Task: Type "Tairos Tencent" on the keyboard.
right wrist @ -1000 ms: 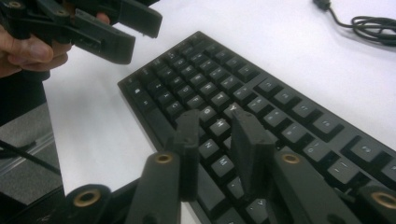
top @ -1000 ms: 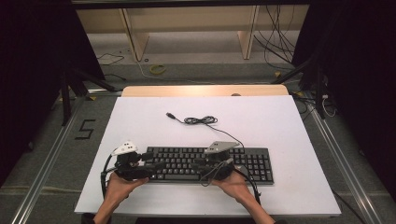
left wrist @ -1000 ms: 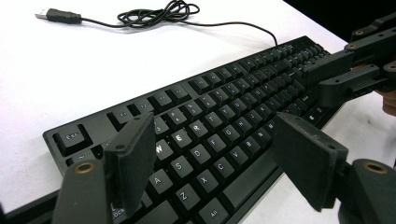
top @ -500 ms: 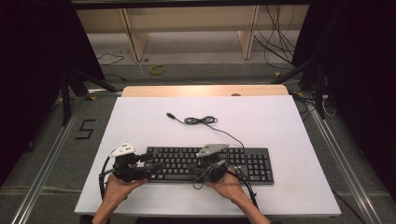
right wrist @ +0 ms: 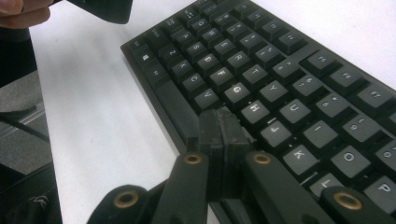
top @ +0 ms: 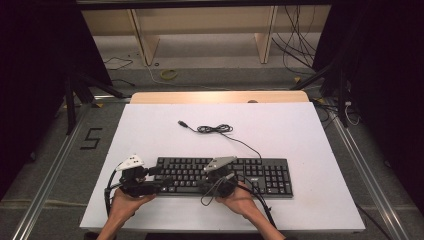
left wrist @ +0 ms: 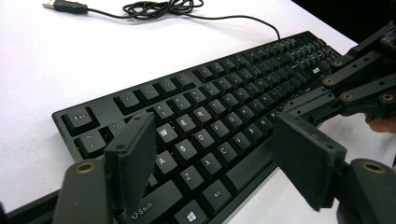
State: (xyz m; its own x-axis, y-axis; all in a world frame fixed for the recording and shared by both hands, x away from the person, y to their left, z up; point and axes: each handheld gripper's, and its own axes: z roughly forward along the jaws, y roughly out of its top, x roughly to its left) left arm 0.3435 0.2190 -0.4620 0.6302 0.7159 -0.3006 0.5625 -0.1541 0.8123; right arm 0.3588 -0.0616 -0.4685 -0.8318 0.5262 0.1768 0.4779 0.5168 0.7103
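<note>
We hold a gripper in each hand over the black keyboard (top: 225, 176), which lies flat on the white table (top: 280, 130) toward its six o'clock edge, its long side running from nine to three o'clock. Our left gripper (top: 156, 180) sits at the keyboard's nine o'clock end with its jaws spread wide; in the left gripper view (left wrist: 215, 163) one pad stands over the Shift key corner and the other hangs just off the near edge, and nothing is pinched between them. Our right gripper (top: 214, 186) is at the keyboard's six o'clock edge, near the middle, and its jaws have just been closing: in the right gripper view (right wrist: 219, 133) the two pads are pressed flat together with nothing between them, their tip just at the key row below H, though we cannot tell whether it touches. The keyboard's cable (top: 235, 140) runs off toward twelve o'clock, coils loosely, and ends in a plug (top: 183, 123) lying free on the table.
</note>
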